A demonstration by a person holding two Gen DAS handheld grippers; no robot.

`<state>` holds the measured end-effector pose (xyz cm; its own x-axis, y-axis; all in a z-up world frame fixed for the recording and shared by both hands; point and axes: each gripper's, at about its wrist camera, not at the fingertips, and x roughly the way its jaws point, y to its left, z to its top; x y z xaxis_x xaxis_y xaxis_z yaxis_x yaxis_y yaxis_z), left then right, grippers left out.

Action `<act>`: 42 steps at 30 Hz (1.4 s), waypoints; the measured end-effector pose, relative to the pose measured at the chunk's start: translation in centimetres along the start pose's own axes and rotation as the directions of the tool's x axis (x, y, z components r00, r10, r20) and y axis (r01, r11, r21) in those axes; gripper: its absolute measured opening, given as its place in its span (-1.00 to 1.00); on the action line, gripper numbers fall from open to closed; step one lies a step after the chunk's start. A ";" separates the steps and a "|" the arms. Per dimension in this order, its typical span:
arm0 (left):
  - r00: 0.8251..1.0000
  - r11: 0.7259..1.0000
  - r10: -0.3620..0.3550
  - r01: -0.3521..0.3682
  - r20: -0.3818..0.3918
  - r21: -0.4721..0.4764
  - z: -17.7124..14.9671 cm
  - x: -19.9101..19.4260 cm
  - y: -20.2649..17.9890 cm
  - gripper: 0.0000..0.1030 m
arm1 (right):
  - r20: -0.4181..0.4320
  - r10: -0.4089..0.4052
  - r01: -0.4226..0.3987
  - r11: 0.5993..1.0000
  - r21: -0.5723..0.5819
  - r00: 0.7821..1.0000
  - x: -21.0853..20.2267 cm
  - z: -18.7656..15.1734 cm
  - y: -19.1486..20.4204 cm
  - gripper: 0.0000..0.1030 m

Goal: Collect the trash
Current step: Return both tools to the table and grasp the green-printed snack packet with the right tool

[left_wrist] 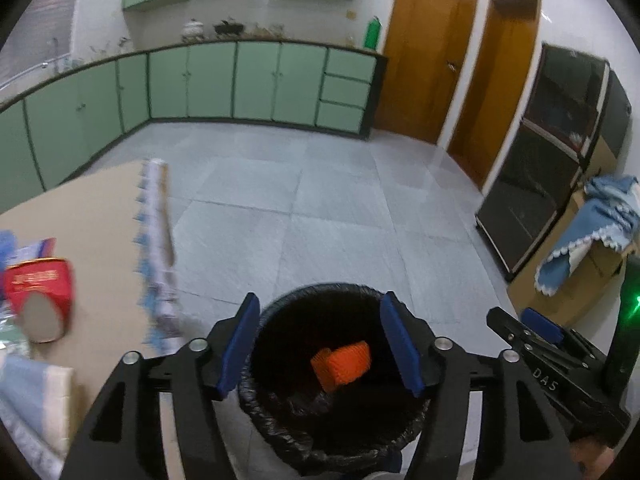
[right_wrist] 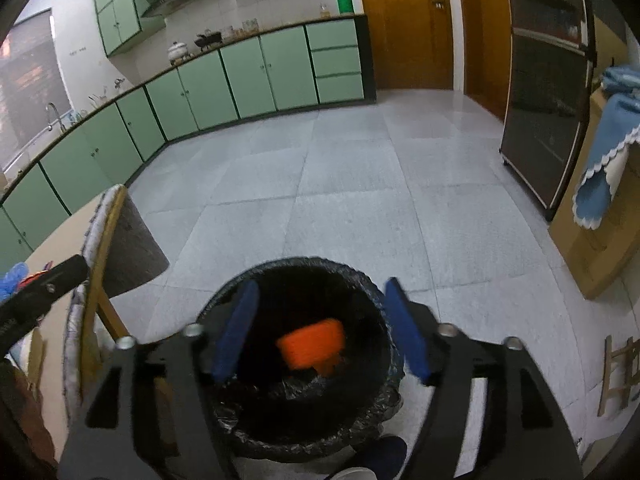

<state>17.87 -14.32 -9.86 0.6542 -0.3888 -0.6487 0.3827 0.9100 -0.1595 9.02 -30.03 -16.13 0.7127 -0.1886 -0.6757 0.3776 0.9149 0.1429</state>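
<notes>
A black bin lined with a black bag (left_wrist: 288, 432) stands on the floor beside the table. An orange piece of trash (left_wrist: 342, 364) lies loose inside it; in the right wrist view the same orange piece (right_wrist: 314, 346) looks blurred within the bin (right_wrist: 372, 408). My left gripper (left_wrist: 320, 346) is open and empty above the bin mouth. My right gripper (right_wrist: 322, 330) is open and empty above the same bin. The right gripper also shows in the left wrist view (left_wrist: 532, 326) at the right. A red paper cup (left_wrist: 40, 296) lies on its side on the table.
The tan table (left_wrist: 100, 208) with a hanging cloth edge (left_wrist: 158, 240) is at the left, with wrappers near the red cup. Green cabinets (left_wrist: 256, 80), wooden doors (left_wrist: 424, 60) and a dark glass cabinet (left_wrist: 536, 176) ring the tiled floor. A cardboard box with blue cloth (left_wrist: 592, 232) stands at right.
</notes>
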 end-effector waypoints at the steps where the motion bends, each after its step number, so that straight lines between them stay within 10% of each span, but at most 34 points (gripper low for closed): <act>1: 1.000 1.000 0.012 -0.012 0.016 -0.006 0.0 -0.9 0.5 0.30 | 0.012 0.000 0.000 1.000 -0.003 1.000 -0.5 0.1 0.3 0.54; 10: 0.960 0.971 0.235 -0.226 0.149 -0.074 -2.6 -11.3 8.4 0.39 | 0.095 0.177 -0.167 0.980 -0.104 0.980 -5.4 -0.3 7.8 0.66; 25: 0.859 0.844 0.511 -0.491 0.044 -0.214 -11.0 -18.0 19.9 0.39 | -0.009 0.507 -0.481 0.812 -0.330 0.862 -9.0 -6.6 23.5 0.66; 42: 0.845 0.818 0.534 -0.518 -0.004 -0.251 -14.0 -18.8 21.9 0.39 | -0.197 0.527 -0.558 0.727 -0.401 0.827 -5.9 -10.8 28.8 0.60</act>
<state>4.83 14.93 -11.60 0.7547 0.1582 -0.6367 -0.1900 0.9816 0.0186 9.25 1.29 -15.83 0.6717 0.3962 -0.6260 -0.3604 0.9130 0.1912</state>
